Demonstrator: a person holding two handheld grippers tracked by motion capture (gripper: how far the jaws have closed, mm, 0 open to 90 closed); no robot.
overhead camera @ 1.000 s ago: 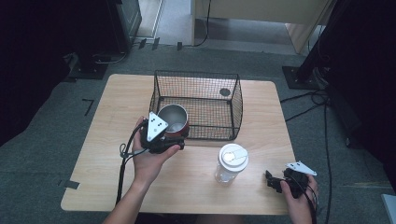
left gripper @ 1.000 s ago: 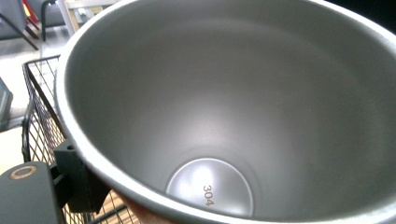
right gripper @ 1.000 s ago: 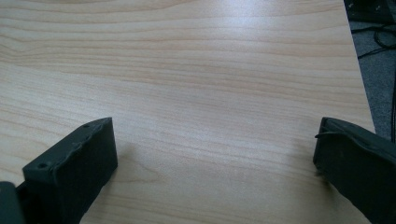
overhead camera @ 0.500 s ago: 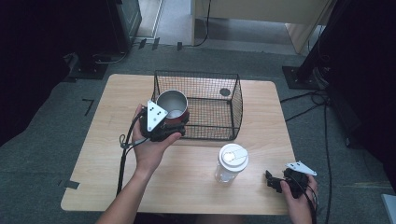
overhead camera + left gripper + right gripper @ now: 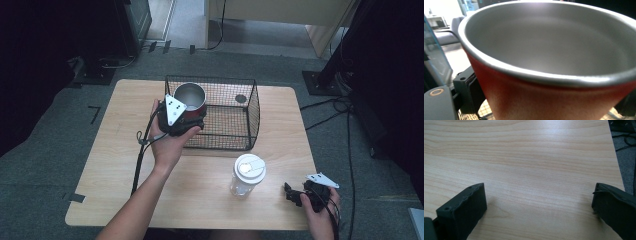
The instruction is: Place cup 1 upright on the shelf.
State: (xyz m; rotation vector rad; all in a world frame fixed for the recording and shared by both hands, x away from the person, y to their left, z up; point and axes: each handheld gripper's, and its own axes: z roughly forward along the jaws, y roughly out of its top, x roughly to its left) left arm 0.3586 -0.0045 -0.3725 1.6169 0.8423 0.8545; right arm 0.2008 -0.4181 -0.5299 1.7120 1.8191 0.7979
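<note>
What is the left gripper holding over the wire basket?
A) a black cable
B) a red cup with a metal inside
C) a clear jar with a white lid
B: the left gripper grips the red cup at the wire basket edge; the jar stands apart.

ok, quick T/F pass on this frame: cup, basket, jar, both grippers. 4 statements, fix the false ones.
1. The left gripper holds the red cup at the wire basket. True.
2. The cup holds liquid. False: its steel inside looks empty in the left gripper view.
3. The right gripper grips the jar. False: its jaws are apart over the bare table, and the jar stands apart, to its left in the high view.
4. The jar's white lid is on. True.
</note>
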